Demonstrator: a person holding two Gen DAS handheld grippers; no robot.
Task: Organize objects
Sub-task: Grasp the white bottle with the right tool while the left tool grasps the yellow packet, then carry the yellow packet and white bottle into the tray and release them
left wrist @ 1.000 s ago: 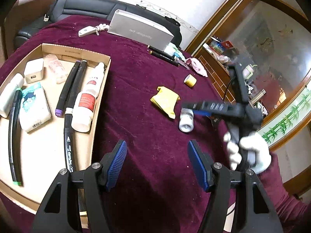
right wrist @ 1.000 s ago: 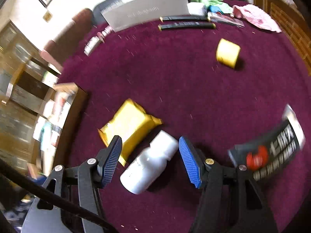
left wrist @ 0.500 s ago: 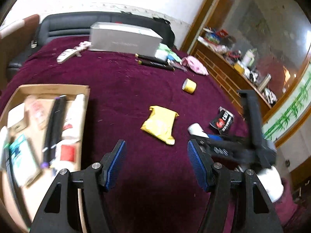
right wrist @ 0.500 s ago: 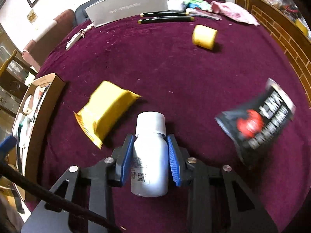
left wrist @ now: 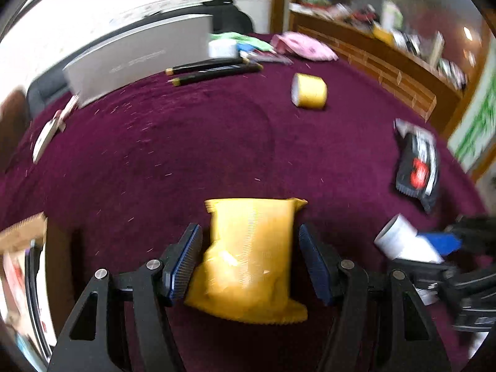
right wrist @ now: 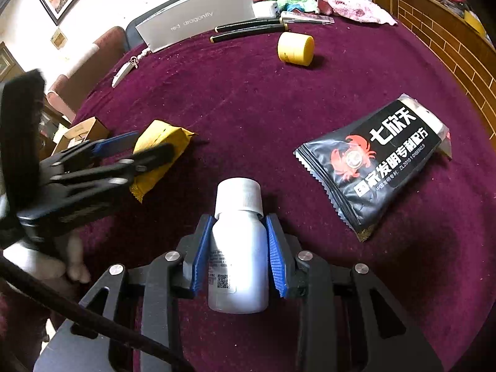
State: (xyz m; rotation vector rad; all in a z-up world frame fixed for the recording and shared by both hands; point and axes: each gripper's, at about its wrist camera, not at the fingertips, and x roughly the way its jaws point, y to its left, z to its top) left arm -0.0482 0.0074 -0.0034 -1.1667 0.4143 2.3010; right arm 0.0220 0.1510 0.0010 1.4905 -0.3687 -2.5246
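Observation:
My left gripper point(left wrist: 249, 260) is open, its blue pads on either side of a yellow packet point(left wrist: 251, 257) lying on the maroon cloth; small gaps show at both sides. The packet also shows in the right wrist view point(right wrist: 161, 152), with the left gripper point(right wrist: 136, 152) around it. My right gripper point(right wrist: 237, 254) is shut on a white bottle point(right wrist: 238, 248), cap pointing away; the bottle shows at the right in the left wrist view point(left wrist: 403, 241). A cardboard tray point(left wrist: 21, 238) with sorted items sits at the left edge.
A black crab-print packet point(right wrist: 375, 161), a yellow tape roll point(right wrist: 294, 48), two black pens point(right wrist: 248, 31), a grey box point(right wrist: 195, 21) and a key fob point(right wrist: 124, 73) lie on the cloth. A pink cloth point(right wrist: 353, 9) lies at the far right. A wooden cabinet stands beyond the table's right edge.
My left gripper moved forward from above the tray to straddle the yellow packet. My right gripper closed on the white bottle and holds it.

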